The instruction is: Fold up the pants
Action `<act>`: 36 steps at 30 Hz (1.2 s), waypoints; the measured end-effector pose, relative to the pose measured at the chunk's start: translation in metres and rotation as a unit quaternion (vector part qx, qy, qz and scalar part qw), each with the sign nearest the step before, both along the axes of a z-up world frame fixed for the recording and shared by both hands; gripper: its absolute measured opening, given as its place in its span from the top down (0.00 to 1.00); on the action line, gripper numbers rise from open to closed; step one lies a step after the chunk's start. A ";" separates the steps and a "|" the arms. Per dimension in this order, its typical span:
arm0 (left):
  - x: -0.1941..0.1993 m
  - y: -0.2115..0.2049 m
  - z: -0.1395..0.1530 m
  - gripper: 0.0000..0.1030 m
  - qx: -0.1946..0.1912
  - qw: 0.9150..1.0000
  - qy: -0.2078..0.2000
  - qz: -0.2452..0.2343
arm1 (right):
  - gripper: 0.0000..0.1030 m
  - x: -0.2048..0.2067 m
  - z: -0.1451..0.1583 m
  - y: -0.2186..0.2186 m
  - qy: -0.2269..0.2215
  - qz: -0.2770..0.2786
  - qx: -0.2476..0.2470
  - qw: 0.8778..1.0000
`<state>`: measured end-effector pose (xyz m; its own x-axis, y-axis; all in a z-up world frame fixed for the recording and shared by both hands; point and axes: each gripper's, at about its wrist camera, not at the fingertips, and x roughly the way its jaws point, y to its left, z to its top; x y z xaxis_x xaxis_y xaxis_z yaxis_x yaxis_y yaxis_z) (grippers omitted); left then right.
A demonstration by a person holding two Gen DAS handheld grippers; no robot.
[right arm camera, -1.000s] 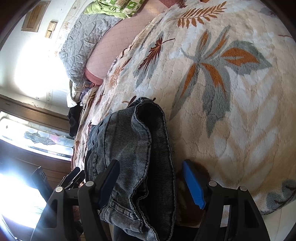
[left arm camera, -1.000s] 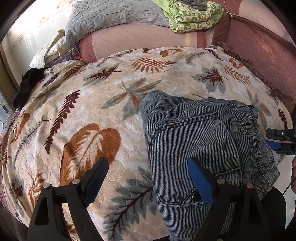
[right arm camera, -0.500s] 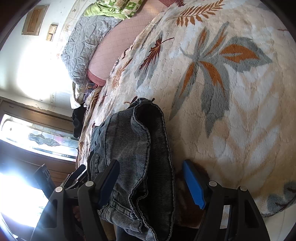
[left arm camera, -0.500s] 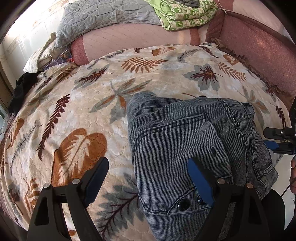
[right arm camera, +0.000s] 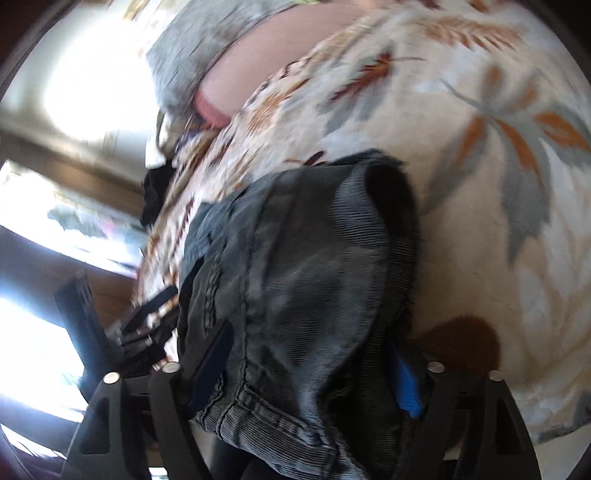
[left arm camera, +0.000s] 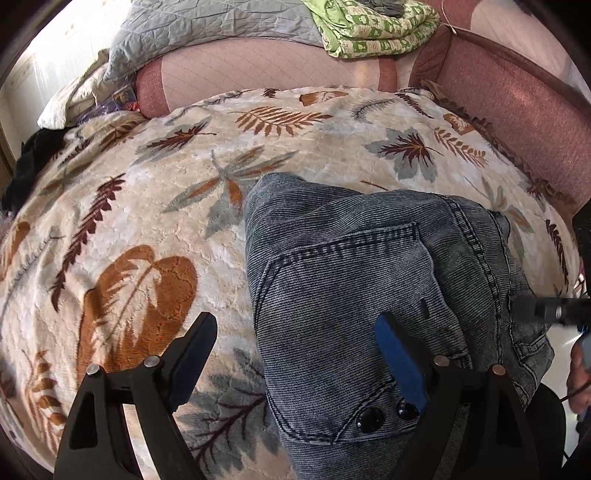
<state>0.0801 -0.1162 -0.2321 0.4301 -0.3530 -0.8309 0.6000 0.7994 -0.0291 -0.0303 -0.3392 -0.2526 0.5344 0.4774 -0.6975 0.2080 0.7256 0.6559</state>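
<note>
The grey-blue denim pants (left arm camera: 354, 288) lie folded in a thick bundle on the leaf-patterned blanket (left arm camera: 147, 229) near the bed's front edge. My left gripper (left arm camera: 295, 354) is open, its jaws wide apart above the bundle's left edge, holding nothing. My right gripper (right arm camera: 314, 369) is open too, and the bundle's end (right arm camera: 306, 288) bulges between its blue-padded fingers; the view is blurred. The right gripper also shows in the left wrist view (left arm camera: 554, 314) at the bundle's right side.
A pink headboard cushion (left arm camera: 258, 70), a grey quilt (left arm camera: 207, 26) and a folded green blanket (left arm camera: 373, 26) lie at the back. A dark garment (left arm camera: 33, 155) sits at the far left. A maroon bed rail (left arm camera: 517, 110) runs along the right.
The right gripper has swung and moved in over the bundle's end, blurring its view. The left gripper has shifted slightly, so the pants sit lower and more central in its view.
</note>
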 end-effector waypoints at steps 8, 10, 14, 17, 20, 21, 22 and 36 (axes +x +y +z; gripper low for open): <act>0.007 0.004 -0.005 0.12 -0.027 0.999 0.019 0.014 | 0.16 0.012 -0.007 0.007 0.008 0.026 0.000 1.000; 0.007 0.002 -0.004 0.12 -0.025 1.000 0.013 0.015 | 0.16 0.015 -0.005 0.008 0.005 0.032 -0.006 0.999; 0.005 -0.005 -0.002 0.12 -0.008 1.000 -0.006 0.013 | 0.16 0.015 -0.003 0.016 -0.004 0.039 -0.023 0.999; 0.003 -0.009 0.000 0.12 0.002 1.000 -0.021 0.007 | 0.16 0.015 -0.004 0.018 -0.006 0.042 -0.030 0.999; 0.002 -0.012 0.001 0.12 0.007 1.000 -0.026 0.005 | 0.16 0.015 -0.005 0.017 -0.007 0.042 -0.027 0.999; 0.002 -0.012 0.001 0.12 0.008 1.000 -0.027 0.005 | 0.16 0.015 -0.005 0.017 -0.007 0.042 -0.026 0.999; 0.002 -0.013 0.001 0.12 0.008 1.000 -0.028 0.005 | 0.16 0.013 -0.006 0.016 -0.008 0.042 -0.025 0.999; 0.004 -0.011 -0.008 0.31 -0.047 0.999 0.016 -0.003 | 0.46 -0.008 -0.004 0.007 -0.025 0.014 -0.046 0.999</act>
<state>0.0838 -0.1273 -0.2402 0.4012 -0.4327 -0.8074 0.6020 0.7889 -0.1235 -0.0380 -0.3318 -0.2567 0.5579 0.4268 -0.7117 0.1554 0.7887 0.5948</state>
